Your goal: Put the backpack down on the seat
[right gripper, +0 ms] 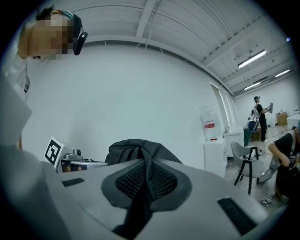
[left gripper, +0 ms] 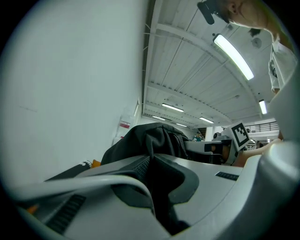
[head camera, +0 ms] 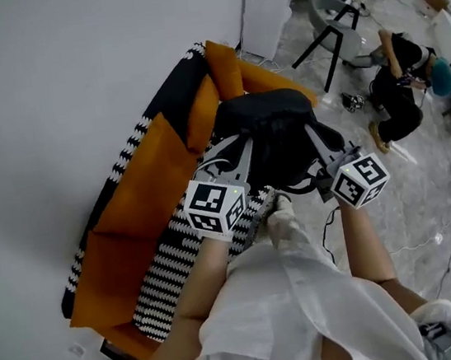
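Black backpack [head camera: 273,135] pinched by level left tongs [left gripper: 152,183], right tongs [right gripper: 146,185], above orange seat [head camera: 140,195].

The backpack [head camera: 274,139] is plain black, no pattern I can spot. The sofa [head camera: 137,204] under it has bright orange cushions, plus a black-and-white zigzag knit on the seat and along the back edge. Both tongs, left [left gripper: 151,161] and right [right gripper: 146,173], are pale grey with darker grey pads, and each carries a cube of black-and-white squares. The wall [head camera: 47,92] behind the sofa is flat white. The floor [head camera: 430,213] right of the sofa is marbled grey. The person's shirt [head camera: 310,304] is white.
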